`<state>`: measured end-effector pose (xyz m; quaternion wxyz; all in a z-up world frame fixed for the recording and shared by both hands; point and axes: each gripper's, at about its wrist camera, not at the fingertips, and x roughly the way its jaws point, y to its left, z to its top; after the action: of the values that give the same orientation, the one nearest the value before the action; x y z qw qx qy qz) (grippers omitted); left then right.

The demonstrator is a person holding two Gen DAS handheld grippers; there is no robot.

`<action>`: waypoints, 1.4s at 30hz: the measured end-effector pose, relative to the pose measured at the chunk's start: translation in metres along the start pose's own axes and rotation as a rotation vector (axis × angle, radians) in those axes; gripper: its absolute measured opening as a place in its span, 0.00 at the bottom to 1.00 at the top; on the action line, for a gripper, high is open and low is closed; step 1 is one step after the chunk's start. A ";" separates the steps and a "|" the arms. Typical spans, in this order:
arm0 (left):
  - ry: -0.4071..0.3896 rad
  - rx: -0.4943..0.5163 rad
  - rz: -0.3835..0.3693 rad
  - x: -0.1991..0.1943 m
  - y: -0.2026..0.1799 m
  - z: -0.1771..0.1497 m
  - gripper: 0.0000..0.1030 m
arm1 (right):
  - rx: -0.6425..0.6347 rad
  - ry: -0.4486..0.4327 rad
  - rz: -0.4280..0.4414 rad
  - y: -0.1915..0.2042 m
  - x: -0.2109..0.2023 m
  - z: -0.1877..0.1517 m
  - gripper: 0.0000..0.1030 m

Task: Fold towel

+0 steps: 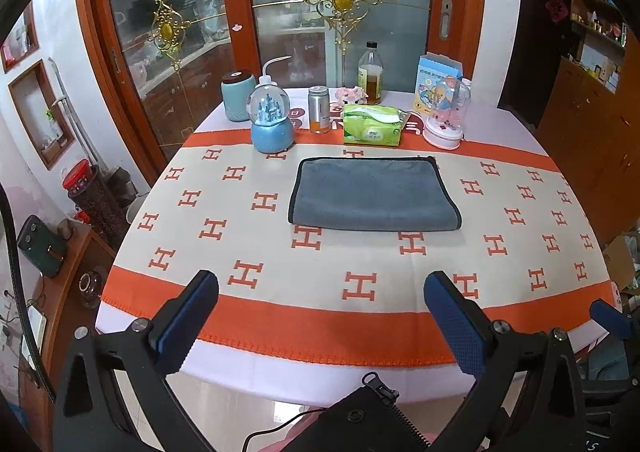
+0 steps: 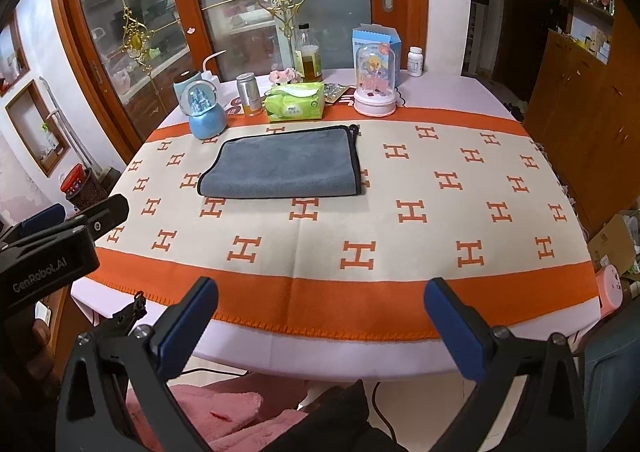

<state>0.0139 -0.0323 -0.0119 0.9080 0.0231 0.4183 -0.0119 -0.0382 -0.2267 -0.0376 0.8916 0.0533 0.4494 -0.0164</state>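
A grey towel (image 1: 374, 194) with a black hem lies flat on the table, folded over, its fold at the near edge; it also shows in the right wrist view (image 2: 284, 162). My left gripper (image 1: 320, 292) is open and empty, held back above the table's near edge, well short of the towel. My right gripper (image 2: 320, 298) is open and empty, also above the near edge, to the right of the towel. The left gripper's body (image 2: 52, 248) shows at the left of the right wrist view.
The table wears an orange and cream cloth (image 1: 280, 252). Behind the towel stand a blue snow globe (image 1: 272, 120), a metal can (image 1: 319, 109), a green tissue pack (image 1: 374, 125), an oil bottle (image 1: 370, 74) and a pink domed toy (image 1: 446, 114). Glass doors (image 1: 288, 4) stand behind the table.
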 end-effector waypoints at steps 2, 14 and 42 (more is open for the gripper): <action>0.000 0.003 -0.004 0.000 -0.001 -0.001 0.99 | -0.001 0.002 -0.002 0.001 0.000 -0.001 1.00; -0.005 0.015 -0.020 -0.002 -0.005 -0.003 0.99 | 0.004 0.011 -0.007 -0.001 0.002 -0.002 1.00; -0.005 0.022 -0.029 -0.001 -0.008 0.000 0.99 | 0.007 0.018 -0.013 -0.003 0.004 -0.004 1.00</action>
<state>0.0130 -0.0403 -0.0117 0.9084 0.0269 0.4162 -0.0299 -0.0394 -0.2288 -0.0429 0.8871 0.0535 0.4578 -0.0234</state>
